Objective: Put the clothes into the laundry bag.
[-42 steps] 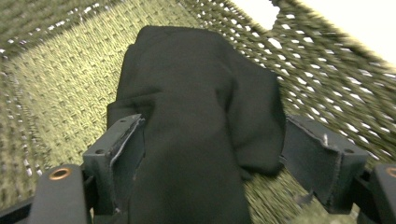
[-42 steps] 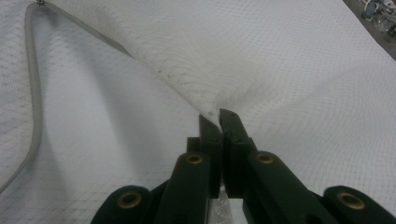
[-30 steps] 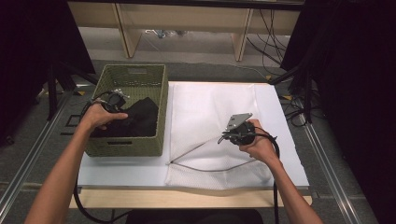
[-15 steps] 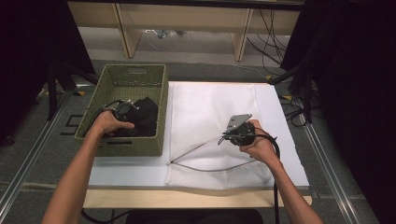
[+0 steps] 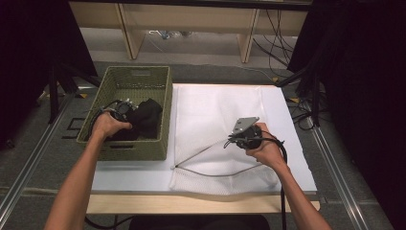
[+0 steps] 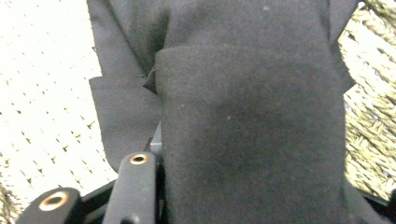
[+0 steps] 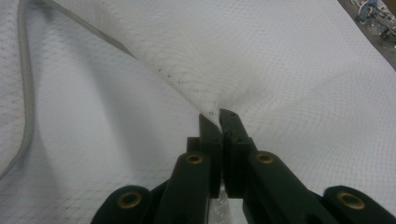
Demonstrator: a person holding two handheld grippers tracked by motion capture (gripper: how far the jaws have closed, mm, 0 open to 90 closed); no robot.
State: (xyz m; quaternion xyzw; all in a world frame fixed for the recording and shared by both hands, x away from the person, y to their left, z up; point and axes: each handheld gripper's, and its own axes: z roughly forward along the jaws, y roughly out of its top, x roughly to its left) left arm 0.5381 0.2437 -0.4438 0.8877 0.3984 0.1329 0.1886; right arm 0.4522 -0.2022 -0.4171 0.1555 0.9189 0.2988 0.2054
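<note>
From the high view, your left claw [image 5: 122,109] sits inside the olive-green woven plastic basket [image 5: 158,139] at about nine o'clock on the counter [image 5: 143,172], buried against the black folded cloth garment [image 5: 146,117]. Your right claw [image 5: 239,136] is at about four o'clock, over the white mesh laundry bag [image 5: 215,108] with its grey piped rim, and the bag's mouth gapes toward the basket.

In the left gripper view, the black garment [image 6: 252,130] drapes over the claw from twelve o'clock down to the bottom edge, with one jaw visible at seven o'clock. I cannot tell from here whether the left claw is clenched on it or loose; the cloth hides the other jaw. The basket weave shows at three and nine o'clock.

In the right gripper view, your right claw [image 7: 219,122] is clenched on a pinch of the mesh bag [image 7: 289,70], lifting a ridge toward eleven o'clock.

Risks: if your left grip has caught only one fold, the garment may unfurl and snag the basket wall when you lift. The right pinch is thin; a tug could slip the mesh free and let the mouth collapse.
</note>
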